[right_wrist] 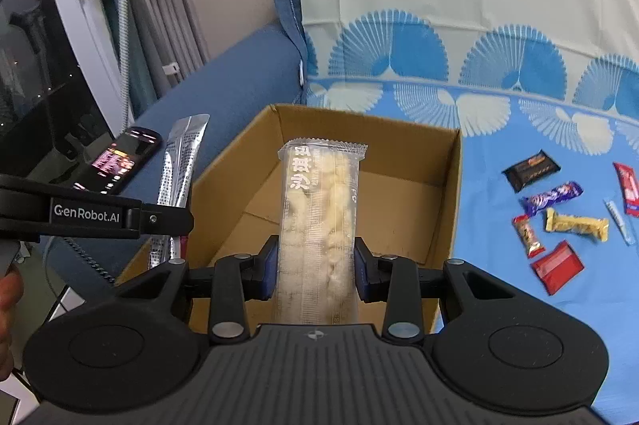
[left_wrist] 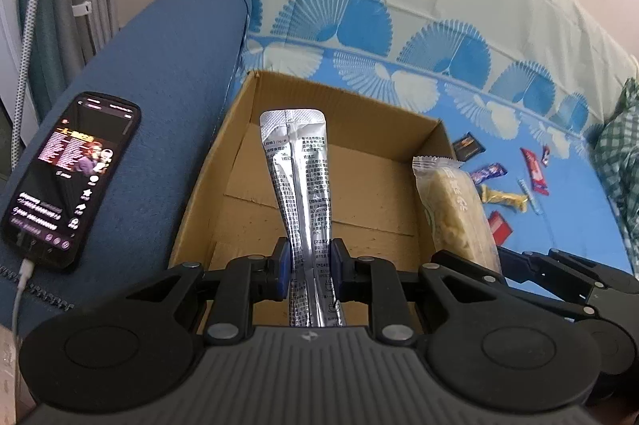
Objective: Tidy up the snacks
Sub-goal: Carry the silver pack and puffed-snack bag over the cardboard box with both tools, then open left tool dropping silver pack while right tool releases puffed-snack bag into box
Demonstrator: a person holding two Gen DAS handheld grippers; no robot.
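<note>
An open cardboard box [left_wrist: 207, 193] [right_wrist: 451, 185] stands on a sofa seat covered with a blue fan-pattern cloth. My left gripper [left_wrist: 309, 263] is shut on a long silver foil sachet [left_wrist: 297, 169], which sticks out over the box's inside. That same silver foil sachet [right_wrist: 177, 165] shows at the left of the right wrist view. My right gripper [right_wrist: 315, 261] is shut on a clear-wrapped pale puffed snack bar [right_wrist: 319, 209], held over the box. The snack bar [left_wrist: 451, 209] appears beside the box's right wall in the left wrist view. The box floor looks bare.
Several small wrapped snacks [right_wrist: 559, 209] [left_wrist: 503, 185] lie loose on the cloth right of the box. A phone [left_wrist: 68, 177] with a lit screen and a cable rests on the blue armrest [left_wrist: 167, 73] at the left. A checked green cloth [left_wrist: 623, 153] lies far right.
</note>
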